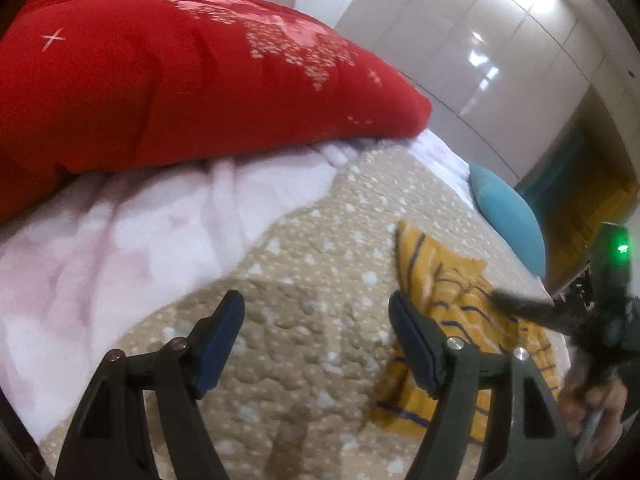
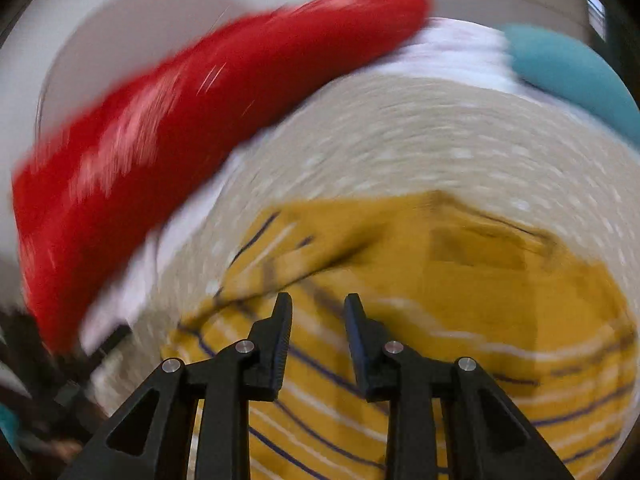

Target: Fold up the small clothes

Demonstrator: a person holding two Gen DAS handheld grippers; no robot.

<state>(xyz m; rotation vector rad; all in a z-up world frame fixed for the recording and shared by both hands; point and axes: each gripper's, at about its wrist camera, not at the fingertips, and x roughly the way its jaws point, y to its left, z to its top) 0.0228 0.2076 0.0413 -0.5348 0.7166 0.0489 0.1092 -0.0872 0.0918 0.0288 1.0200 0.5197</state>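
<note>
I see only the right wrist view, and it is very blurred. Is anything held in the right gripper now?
Observer: No. In the left wrist view the right gripper reaches over the yellow striped garment with nothing visibly held.
Operator: Where is the left gripper?
Observer: The left gripper is open over the beige dotted quilt, beside the garment's left edge, holding nothing.
Operator: What is the red shape at the top of my view?
Observer: A red duvet with a white pattern, lying on a pale pink blanket.
Operator: And the blue thing?
Observer: A turquoise pillow at the bed's far edge, before glossy cream wardrobe doors.
</note>
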